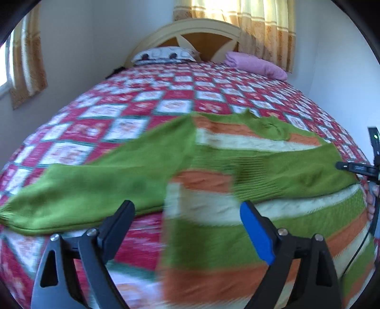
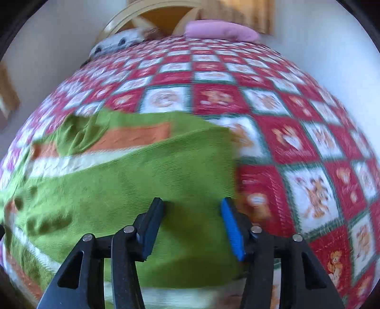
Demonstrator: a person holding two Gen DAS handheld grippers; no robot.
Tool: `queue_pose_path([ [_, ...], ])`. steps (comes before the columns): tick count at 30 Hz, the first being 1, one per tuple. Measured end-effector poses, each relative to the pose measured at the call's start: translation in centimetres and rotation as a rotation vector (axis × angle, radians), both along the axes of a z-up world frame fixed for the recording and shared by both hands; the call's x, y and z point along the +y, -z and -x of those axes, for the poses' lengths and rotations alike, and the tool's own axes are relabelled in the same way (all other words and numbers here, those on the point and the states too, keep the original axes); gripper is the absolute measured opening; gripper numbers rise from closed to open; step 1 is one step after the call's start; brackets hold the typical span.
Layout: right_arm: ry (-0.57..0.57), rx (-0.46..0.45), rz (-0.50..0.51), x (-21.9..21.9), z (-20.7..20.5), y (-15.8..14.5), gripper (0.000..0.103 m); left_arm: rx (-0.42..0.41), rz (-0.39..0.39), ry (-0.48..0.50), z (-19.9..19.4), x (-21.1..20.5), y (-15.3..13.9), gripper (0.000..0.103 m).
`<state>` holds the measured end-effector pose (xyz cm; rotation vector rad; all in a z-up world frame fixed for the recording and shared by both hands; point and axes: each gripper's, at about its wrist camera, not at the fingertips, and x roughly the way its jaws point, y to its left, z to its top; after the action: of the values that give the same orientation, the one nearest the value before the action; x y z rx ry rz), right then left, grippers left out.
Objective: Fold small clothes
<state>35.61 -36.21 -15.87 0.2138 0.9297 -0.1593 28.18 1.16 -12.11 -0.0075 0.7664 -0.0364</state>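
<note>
Sweater (image 1: 249, 166): one sleeve folded across, other outstretched; I read left gripper (image 1: 187, 228) wide, right gripper (image 2: 192, 228) half-open, both empty.

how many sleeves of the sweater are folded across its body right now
1: the right sleeve lies folded across the sweater's striped body; the left sleeve lies spread out on the quilt.

a bed covered by a red and white checked quilt (image 1: 166, 95) with teddy bear squares; a patterned pillow (image 1: 163, 55) and a folded pink blanket (image 1: 256, 64) lie by the curved headboard (image 1: 190, 31). yellow curtains (image 1: 261, 21) hang behind.
</note>
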Motion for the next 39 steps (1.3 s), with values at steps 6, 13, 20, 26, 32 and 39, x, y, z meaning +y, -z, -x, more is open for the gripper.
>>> queue_pose_path([
  [6, 0.054, -0.059, 0.114, -0.3, 3.4, -2.6, 0.053, -0.015, -0.082, -0.16, 2.9, 9.8, -0.5, 0.099],
  [13, -0.27, -0.122, 0.107, 9.9, 3.8, -4.7, 0.057, 0.011, -0.122, -0.419, 5.4, 20.0, -0.1, 0.1],
  [20, -0.238, -0.071, 0.24, 11.0, 2.5, 0.1, 0.07, 0.006, 0.04, -0.597, 7.6, 27.3, 1.1, 0.097],
  [26, -0.205, -0.07, 0.271, 11.0, 3.0, 0.1, 0.077, 0.033, 0.28, -0.609, 7.0, 28.6, 2.4, 0.077],
  [32, -0.201, -0.089, 0.373, 12.5, 3.5, 0.0, 0.077, 0.053, 0.35, -0.651, 5.5, 29.0, 3.3, 0.067],
  [39, -0.197, -0.094, 0.351, 12.2, 3.5, 0.0, 0.077, 0.02, 0.35, -0.664, 5.2, 29.4, 2.6, 0.005],
])
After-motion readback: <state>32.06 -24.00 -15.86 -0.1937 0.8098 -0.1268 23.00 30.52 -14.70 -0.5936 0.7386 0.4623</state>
